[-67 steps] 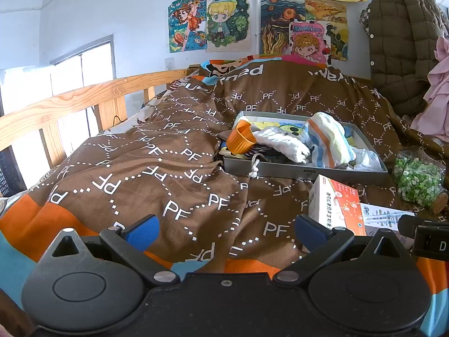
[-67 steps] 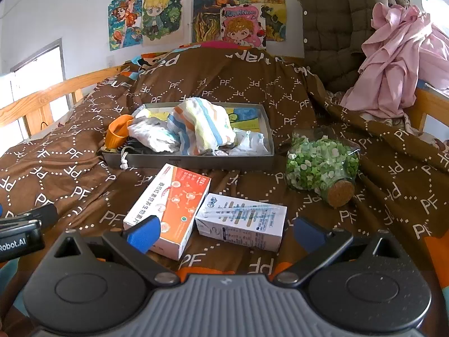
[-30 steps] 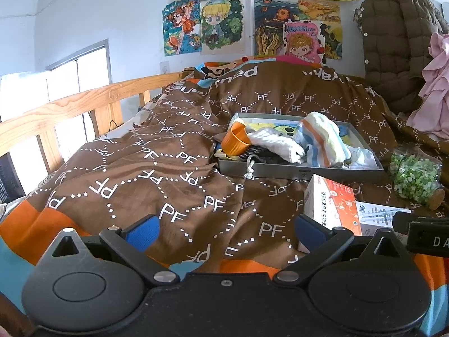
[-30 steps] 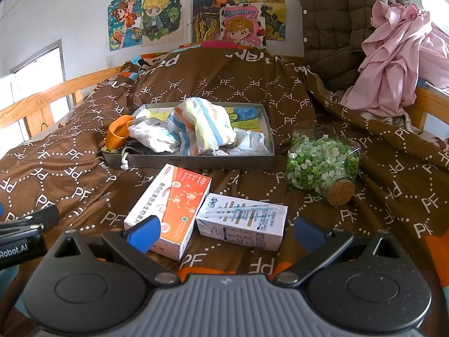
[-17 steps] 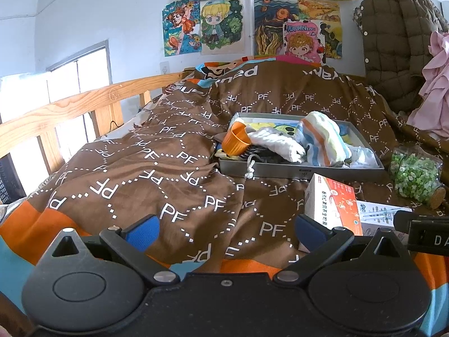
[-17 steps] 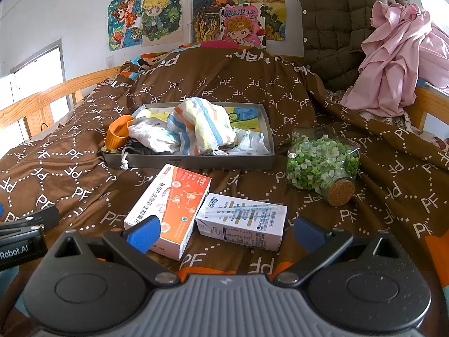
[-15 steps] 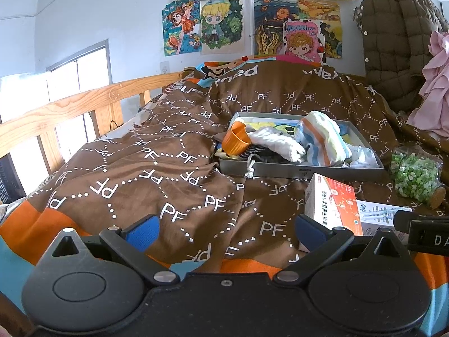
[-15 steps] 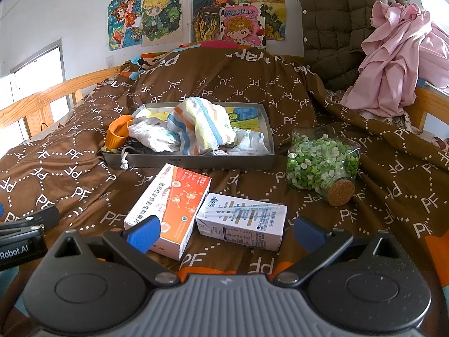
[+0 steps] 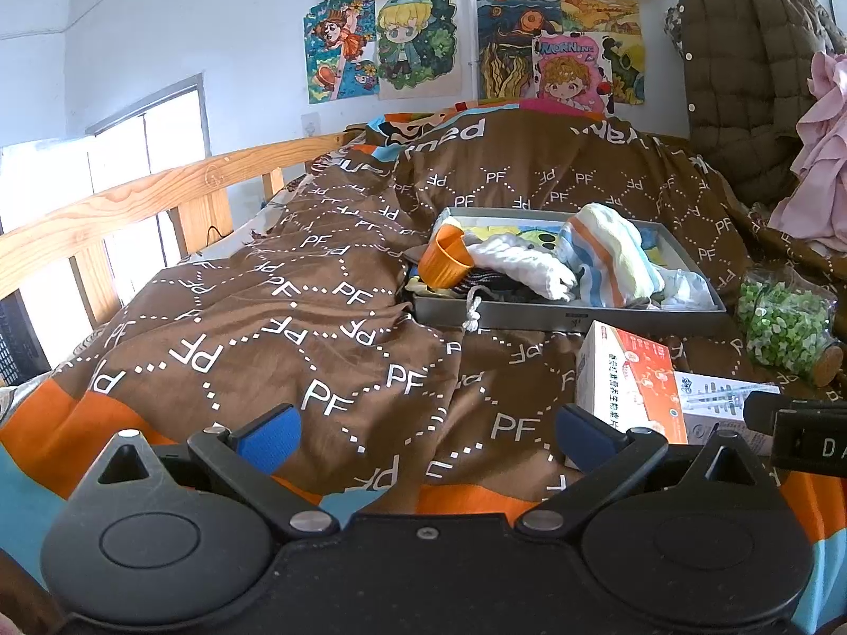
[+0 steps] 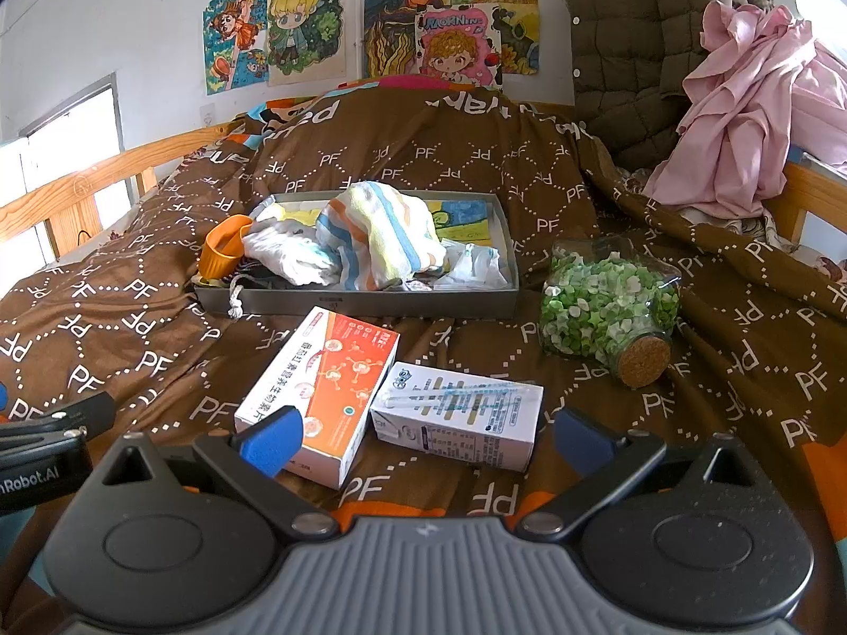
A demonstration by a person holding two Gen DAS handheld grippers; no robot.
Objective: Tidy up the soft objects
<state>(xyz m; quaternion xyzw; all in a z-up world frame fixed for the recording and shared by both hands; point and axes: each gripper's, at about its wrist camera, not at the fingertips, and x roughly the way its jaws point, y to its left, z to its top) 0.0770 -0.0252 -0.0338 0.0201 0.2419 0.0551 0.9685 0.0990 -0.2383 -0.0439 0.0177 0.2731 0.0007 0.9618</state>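
Two wide-spread tools (image 9: 426, 439) (image 10: 423, 436), striped terry towel (image 10: 378, 235).

Your left gripper (image 9: 426, 436) shows a smooth black housing, blue pads, silver screws; your right gripper (image 10: 426, 436) wears ribbed grey.

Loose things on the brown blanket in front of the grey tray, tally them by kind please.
Cardboard boxes: 2, the orange-and-white box and the white carton.
Glass jars: 1, the cork-stoppered jar of green pieces, lying on its side.
Total: 3.
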